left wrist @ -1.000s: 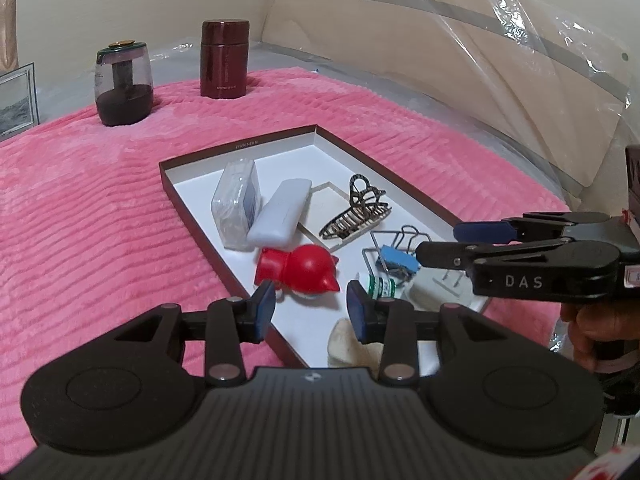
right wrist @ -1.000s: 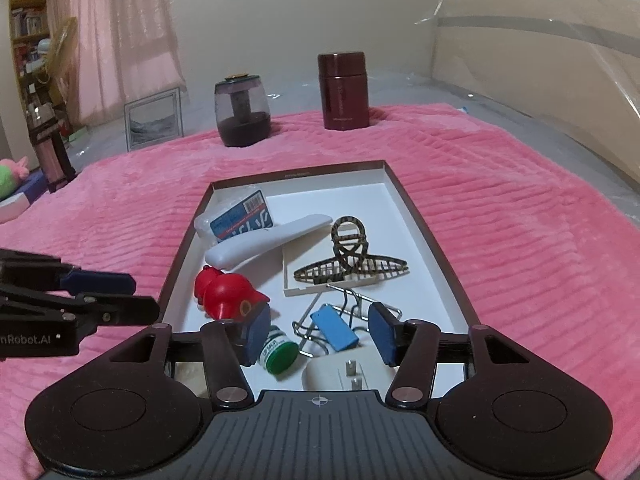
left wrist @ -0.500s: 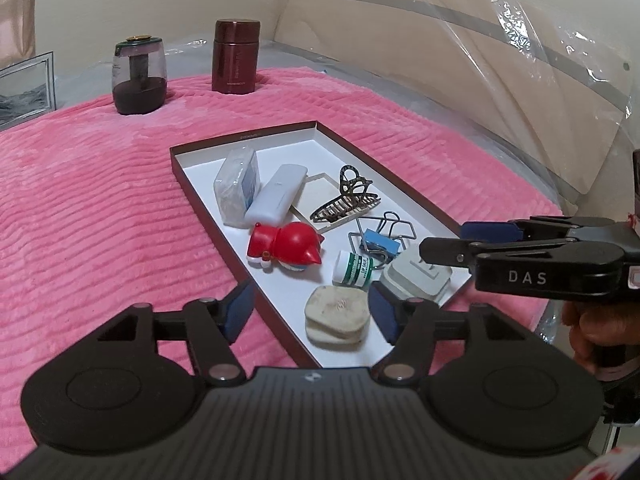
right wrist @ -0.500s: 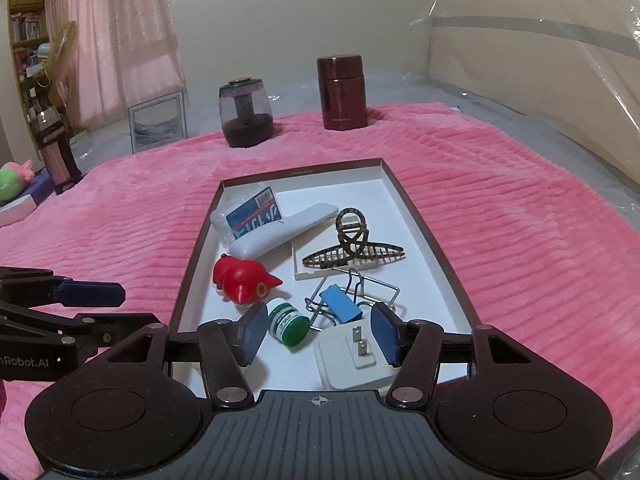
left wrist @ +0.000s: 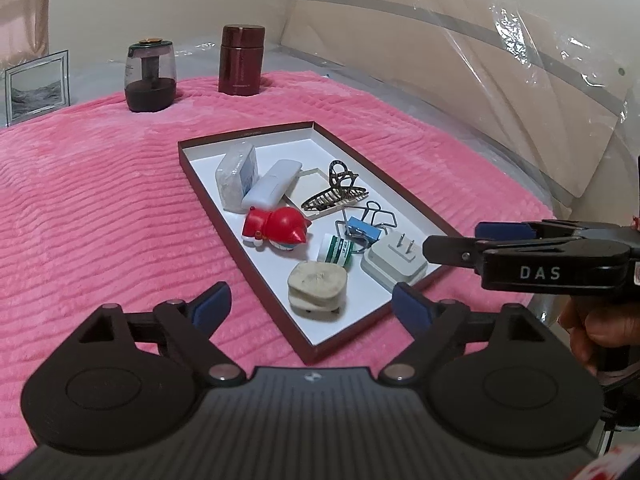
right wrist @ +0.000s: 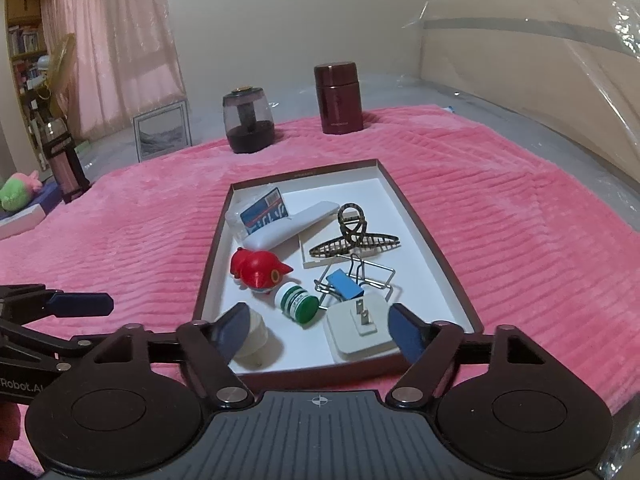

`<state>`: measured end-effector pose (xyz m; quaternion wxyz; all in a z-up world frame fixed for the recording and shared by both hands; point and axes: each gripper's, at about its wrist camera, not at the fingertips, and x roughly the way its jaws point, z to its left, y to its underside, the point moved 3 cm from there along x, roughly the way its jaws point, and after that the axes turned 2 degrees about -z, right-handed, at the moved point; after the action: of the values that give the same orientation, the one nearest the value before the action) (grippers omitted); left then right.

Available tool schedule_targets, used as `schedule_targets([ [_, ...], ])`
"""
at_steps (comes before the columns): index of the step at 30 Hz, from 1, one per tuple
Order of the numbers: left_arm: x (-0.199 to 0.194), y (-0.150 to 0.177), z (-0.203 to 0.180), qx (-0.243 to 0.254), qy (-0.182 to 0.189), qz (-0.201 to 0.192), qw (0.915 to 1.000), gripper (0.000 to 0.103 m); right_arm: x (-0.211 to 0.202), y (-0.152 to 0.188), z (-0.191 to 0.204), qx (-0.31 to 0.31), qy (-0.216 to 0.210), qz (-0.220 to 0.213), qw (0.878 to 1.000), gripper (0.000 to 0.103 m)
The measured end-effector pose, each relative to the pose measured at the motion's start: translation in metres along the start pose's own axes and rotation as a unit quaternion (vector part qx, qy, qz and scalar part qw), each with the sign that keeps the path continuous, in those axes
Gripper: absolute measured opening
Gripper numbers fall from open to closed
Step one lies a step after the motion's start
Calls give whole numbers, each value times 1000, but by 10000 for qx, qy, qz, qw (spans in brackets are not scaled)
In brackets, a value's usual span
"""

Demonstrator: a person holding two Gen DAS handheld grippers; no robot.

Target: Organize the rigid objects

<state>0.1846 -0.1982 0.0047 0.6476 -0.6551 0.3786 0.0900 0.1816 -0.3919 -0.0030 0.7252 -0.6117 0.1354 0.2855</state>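
A brown-rimmed white tray [left wrist: 244, 135] [right wrist: 304, 170] lies on a pink blanket and holds several small items. At its near end are a beige rounded piece [left wrist: 317, 286] and a white plug adapter [left wrist: 394, 264] [right wrist: 360, 330]. Behind them lie a green-and-white bottle [right wrist: 298, 302], a blue binder clip [right wrist: 344, 285], a red toy figure [left wrist: 280, 227], a hair claw [left wrist: 334, 194], a white case [left wrist: 272, 188] and a tissue pack [right wrist: 264, 214]. My left gripper [left wrist: 311, 308] hovers at the near end, jaws opening, pads touching nothing. My right gripper [right wrist: 319, 334] is beside it, jaws also opening, empty.
At the back of the blanket stand a dark jar [left wrist: 150, 76] and a maroon canister [left wrist: 241, 60]. A framed picture [left wrist: 36, 90] leans at the far left. A plastic-wrapped headboard [left wrist: 500, 80] runs along the right. A hand [left wrist: 600, 328] holds the right gripper's handle.
Both grippers have drawn back from the tray and their jaws have spread wide. The beige piece and the plug adapter now lie in full view at the tray's near end.
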Motion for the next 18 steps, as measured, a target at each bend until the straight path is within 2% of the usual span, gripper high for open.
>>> schedule_targets([
  [8, -21, 8, 1, -101, -218, -123, 9996, 98, -20, 8, 0, 120, -1, 42, 9999, 91],
  [12, -35, 12, 1, -110, -279, -267, 9992, 100, -30, 13, -1, 229, 65, 69, 9997, 94],
  [18, -50, 20, 6, -245, -470, -244, 9983, 101, -47, 22, 1, 379, 33, 116, 9992, 95],
])
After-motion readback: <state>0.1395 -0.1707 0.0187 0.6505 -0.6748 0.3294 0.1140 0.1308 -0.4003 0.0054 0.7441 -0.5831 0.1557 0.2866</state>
